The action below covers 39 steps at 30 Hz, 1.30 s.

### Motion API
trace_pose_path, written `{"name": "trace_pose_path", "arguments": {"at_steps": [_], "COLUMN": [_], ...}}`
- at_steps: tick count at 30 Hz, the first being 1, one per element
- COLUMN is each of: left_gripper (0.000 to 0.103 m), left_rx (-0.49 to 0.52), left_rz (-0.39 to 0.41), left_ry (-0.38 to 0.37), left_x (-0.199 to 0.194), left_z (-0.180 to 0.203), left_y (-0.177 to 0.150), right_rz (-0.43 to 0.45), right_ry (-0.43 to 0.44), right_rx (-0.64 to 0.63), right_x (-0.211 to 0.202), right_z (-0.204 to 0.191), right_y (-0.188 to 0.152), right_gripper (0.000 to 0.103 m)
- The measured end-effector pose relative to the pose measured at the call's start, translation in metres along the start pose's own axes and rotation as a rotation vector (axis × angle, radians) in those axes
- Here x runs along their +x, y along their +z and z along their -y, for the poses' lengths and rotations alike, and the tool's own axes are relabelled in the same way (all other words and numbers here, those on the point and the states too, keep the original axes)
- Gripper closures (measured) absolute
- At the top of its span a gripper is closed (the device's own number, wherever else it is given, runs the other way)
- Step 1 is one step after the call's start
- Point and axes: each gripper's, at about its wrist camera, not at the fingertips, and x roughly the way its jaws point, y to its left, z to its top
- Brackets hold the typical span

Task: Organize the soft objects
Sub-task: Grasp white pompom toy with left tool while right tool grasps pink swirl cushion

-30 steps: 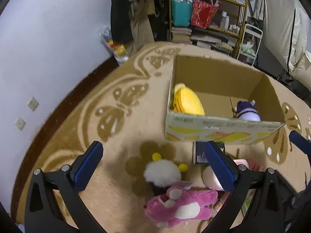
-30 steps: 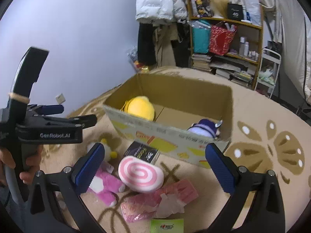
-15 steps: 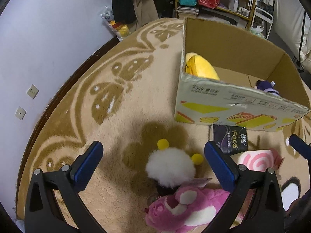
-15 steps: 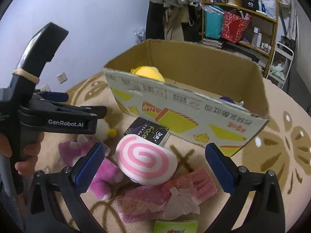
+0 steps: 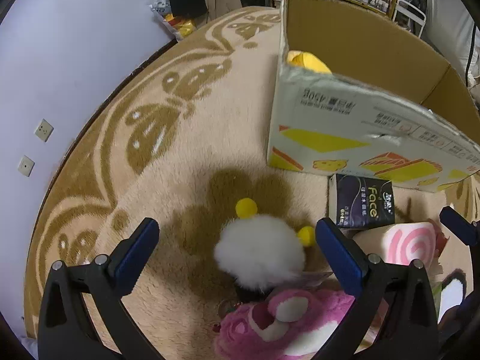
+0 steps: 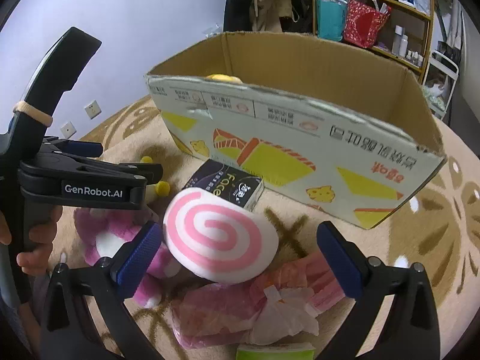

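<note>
1. We judge this the pick-up step: both grippers hang spread and empty.
2. The white puff (image 5: 259, 249) lies between the left gripper (image 5: 237, 246) fingers.
3. The swirl cushion (image 6: 220, 240) lies between the right gripper (image 6: 240, 247) fingers, perhaps touching one.
4. Next we lower, close, then carry to the box (image 6: 300, 138) ahead.

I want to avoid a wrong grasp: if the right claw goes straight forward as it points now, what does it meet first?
Most likely the pink-and-white swirl cushion, lying between the open fingers of the right claw. The dark tissue pack and the cardboard box lie farther back, though depth is uncertain.
</note>
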Motion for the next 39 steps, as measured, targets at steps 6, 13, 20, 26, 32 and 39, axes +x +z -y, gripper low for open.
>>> {"name": "trace_pose_path", "arguments": {"at_steps": [6,13,20,26,32,39], "left_gripper": [0.000,0.000,0.001,0.023,0.054,0.072], "left_rx": [-0.003,0.008,0.017,0.019,0.014,0.020], "left_rz": [-0.024,-0.031,-0.052,-0.087,-0.088,-0.050], "left_ry": [0.001,0.003,-0.016,-0.105,-0.184,-0.208], "left_x": [0.008,0.012,0.018,0.023,0.022,0.011], "left_z": [0.001,0.003,0.005,0.009,0.016,0.017], "left_y": [-0.002,-0.002,-0.003,-0.006,-0.006,-0.007], "right_rz": [-0.011,-0.020,-0.026,-0.030,-0.017,0.009], "right_ry": [0.003,0.004,0.014,0.041,0.049,0.048], "right_rx": [0.004,0.008,0.007,0.001,0.008,0.023], "right_x": [0.005,0.008,0.010,0.010,0.007,-0.001], "right_z": [0.001,0.003,0.002,-0.003,-0.006,-0.006], "right_y": [-0.002,0.000,0.000,-0.001,-0.002,-0.002], "right_gripper": [0.000,0.000,0.006,0.030,0.045,0.055]}}
